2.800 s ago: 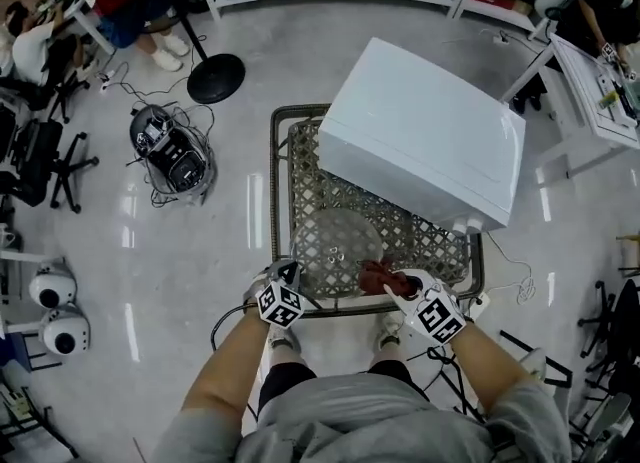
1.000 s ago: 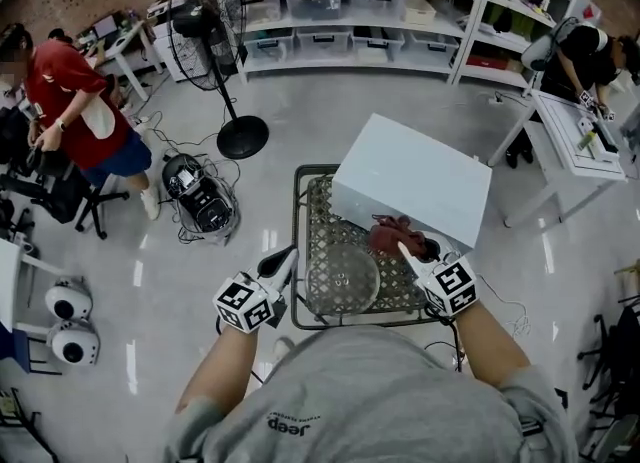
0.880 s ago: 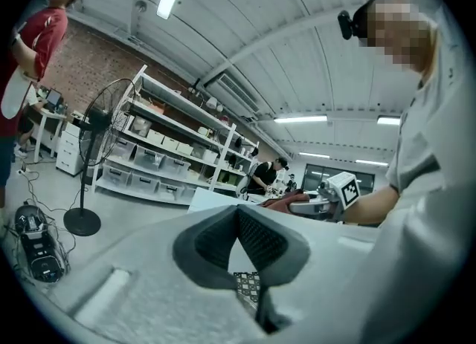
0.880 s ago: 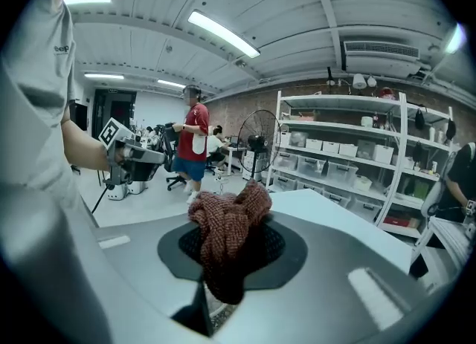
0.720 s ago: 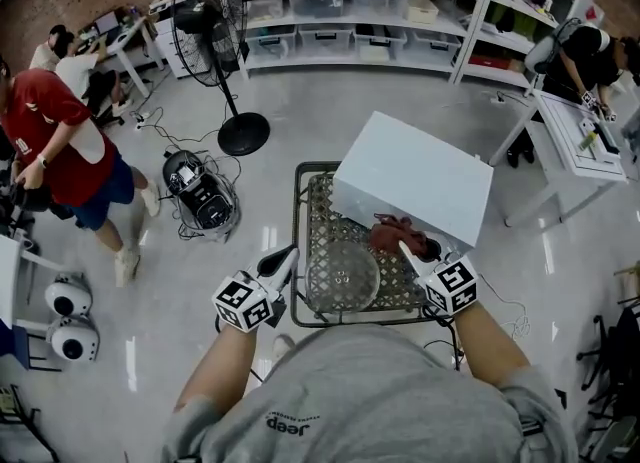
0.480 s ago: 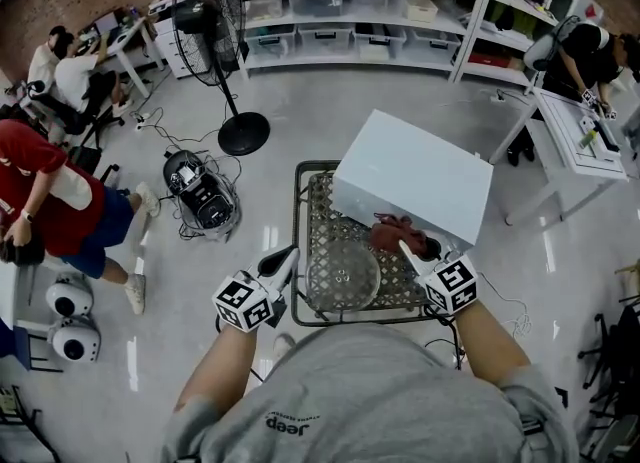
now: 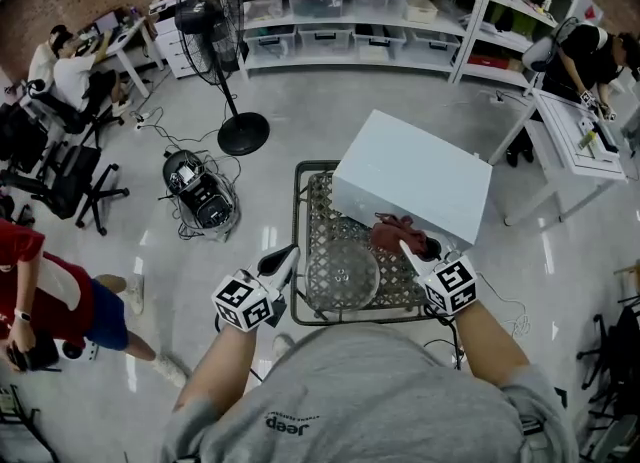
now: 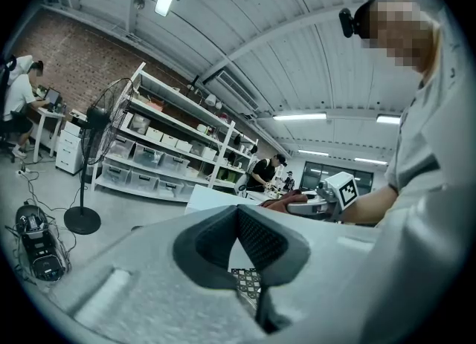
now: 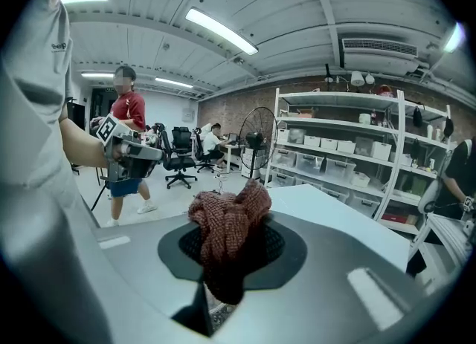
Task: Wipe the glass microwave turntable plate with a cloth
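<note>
Lettering (image 7: pixel 288 423) "jeep" marks the shirt (image 7: pixel 400 391); right gripper (image 7: pixel 406 247) pinches the red cloth (image 7: pixel 388 233), left gripper (image 7: pixel 290 252) closed, empty, left of the glass plate (image 7: pixel 342 276).

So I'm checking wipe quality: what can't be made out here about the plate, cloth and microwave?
Smears on the glass plate: head view, too small and see-through.
Underside of the cloth: right gripper view, its own folds and the right gripper hide it.
Door of the microwave: head view, only its top shows.

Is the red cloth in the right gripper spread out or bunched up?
Bunched up: the cloth is a crumpled wad pinched between the right gripper's shut jaws.
</note>
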The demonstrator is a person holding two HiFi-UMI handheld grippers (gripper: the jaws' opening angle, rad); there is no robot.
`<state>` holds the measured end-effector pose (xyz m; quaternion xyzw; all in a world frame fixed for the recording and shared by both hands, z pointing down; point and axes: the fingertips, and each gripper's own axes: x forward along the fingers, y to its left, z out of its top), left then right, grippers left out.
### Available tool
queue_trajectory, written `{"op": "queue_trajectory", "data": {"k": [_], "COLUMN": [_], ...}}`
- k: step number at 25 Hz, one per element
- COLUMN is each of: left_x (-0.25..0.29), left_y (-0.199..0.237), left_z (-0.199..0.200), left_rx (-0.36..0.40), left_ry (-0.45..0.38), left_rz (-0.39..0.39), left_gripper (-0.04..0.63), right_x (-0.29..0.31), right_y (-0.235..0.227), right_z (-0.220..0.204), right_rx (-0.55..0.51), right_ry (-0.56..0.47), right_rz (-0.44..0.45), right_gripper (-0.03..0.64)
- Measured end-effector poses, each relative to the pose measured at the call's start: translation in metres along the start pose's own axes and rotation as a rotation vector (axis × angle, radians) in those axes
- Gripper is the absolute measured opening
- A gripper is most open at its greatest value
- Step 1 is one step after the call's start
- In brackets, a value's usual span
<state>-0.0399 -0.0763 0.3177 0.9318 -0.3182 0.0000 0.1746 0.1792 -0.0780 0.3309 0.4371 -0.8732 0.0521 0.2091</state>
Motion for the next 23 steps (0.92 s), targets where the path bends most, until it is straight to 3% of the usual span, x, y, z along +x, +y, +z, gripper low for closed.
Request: {"op": "queue_trajectory", "data": {"k": [23], "left_x": [-0.003], "left_y": [-0.012], "left_z": [-0.001], "left_rx": [0.001], "left_ry": [-0.002], "left_rz": [-0.005], "left_gripper": [-0.002], "right_x": [-0.01], "right_y": [0.001], "right_z": [-0.002], "right_rx": [-0.015], "right_ry": [0.002], "right_rz": [0.002], "right_gripper": [0.074]}}
